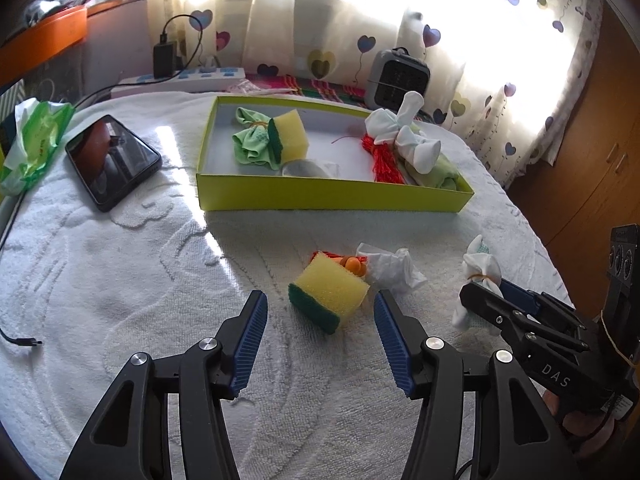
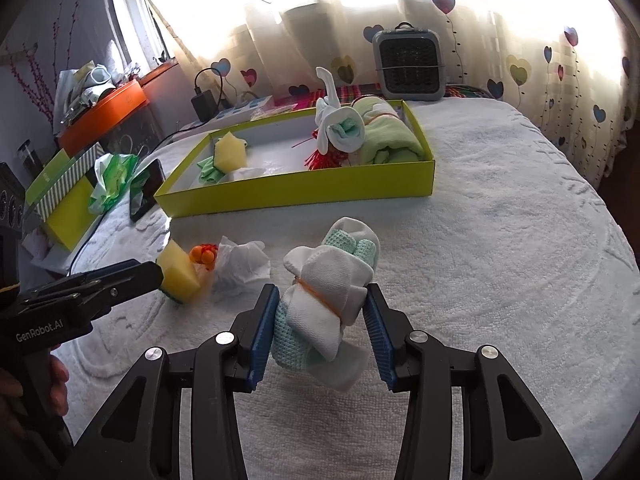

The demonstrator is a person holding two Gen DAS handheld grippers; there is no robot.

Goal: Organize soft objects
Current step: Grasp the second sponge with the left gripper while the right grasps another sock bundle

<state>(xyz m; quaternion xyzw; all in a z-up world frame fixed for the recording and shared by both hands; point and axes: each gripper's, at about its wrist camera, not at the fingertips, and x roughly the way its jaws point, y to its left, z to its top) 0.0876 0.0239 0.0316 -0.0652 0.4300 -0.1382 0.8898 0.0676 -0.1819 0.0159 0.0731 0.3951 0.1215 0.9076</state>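
A yellow-green box (image 1: 332,196) (image 2: 296,196) on the white towel holds a green cloth bundle with a sponge (image 1: 272,140), a red tassel (image 1: 384,160) and a white cloth bundle (image 1: 404,136). My left gripper (image 1: 320,312) is open, its jaws on either side of a yellow-and-green sponge (image 1: 328,292) (image 2: 178,272) lying on the towel. Beside it lie an orange toy (image 1: 354,266) and a crumpled white tissue (image 1: 390,268). My right gripper (image 2: 320,312) is shut on a white-and-mint cloth bundle (image 2: 332,292) (image 1: 478,276) tied with an orange rubber band.
A black phone (image 1: 112,160) and a green wipes pack (image 1: 32,144) lie at the left. A power strip (image 1: 180,78) and a grey heater (image 1: 396,78) stand at the back before the curtain. A cable end (image 1: 24,340) lies at the left.
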